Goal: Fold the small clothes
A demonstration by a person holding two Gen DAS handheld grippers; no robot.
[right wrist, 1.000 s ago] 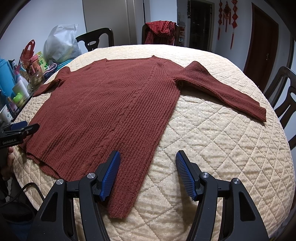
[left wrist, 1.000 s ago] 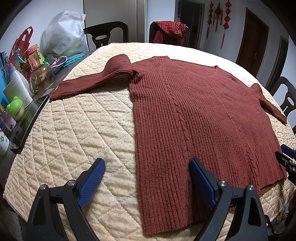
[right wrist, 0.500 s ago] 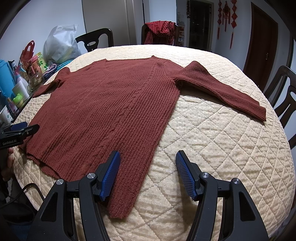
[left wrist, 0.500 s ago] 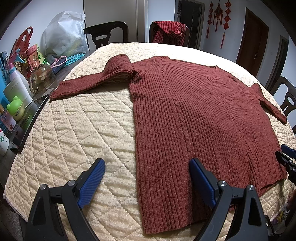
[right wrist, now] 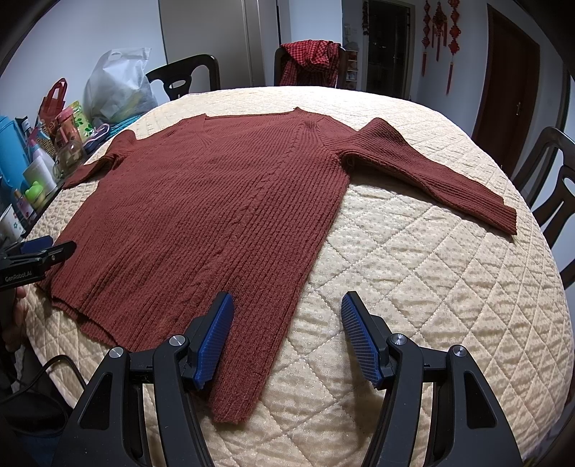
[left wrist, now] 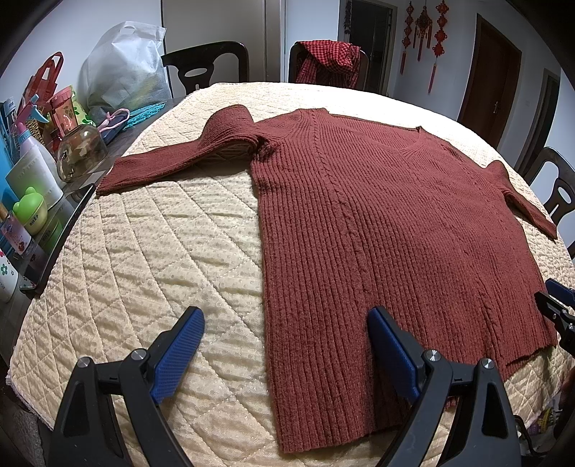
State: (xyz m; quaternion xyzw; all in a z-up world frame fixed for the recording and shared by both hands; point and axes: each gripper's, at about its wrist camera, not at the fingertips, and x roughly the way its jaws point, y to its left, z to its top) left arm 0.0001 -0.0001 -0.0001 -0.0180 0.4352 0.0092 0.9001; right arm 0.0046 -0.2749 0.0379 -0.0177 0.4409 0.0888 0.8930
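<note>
The left gripper (left wrist: 285, 343), a black clamp frame with 2 blue ribbed pads, hangs low over the near edge of the work surface with its jaws spread wide and nothing between them; its left pad sits above bare quilting and its right pad above the hem of the garment. The right gripper (right wrist: 287, 336), of the same build, also has its jaws apart and empty, with its left pad over the hem corner and its right pad over bare quilting. The rust-red rib-knit sweater (left wrist: 388, 230) lies flat and face up on the cream diamond-quilted table cover (left wrist: 154, 258), hem nearest the grippers and V-neck farthest. A vertical cable-knit line runs down each side of the body. Both sleeves are extended outward; the left sleeve (left wrist: 172, 161) humps up at the shoulder and its cuff reaches the cover's left border, and the right sleeve (right wrist: 431, 172) slopes down toward the right border. At the left side of the table stands a cluster of bottles and containers (left wrist: 32, 179), with a white plastic bag (left wrist: 122, 72) behind them. Beyond the far edge stand dark wooden chairs, 1 of them draped with a red checked cloth (left wrist: 329, 59). Red knotted ornaments (left wrist: 422, 28) hang on the back wall beside a dark brown door (left wrist: 492, 82).
</note>
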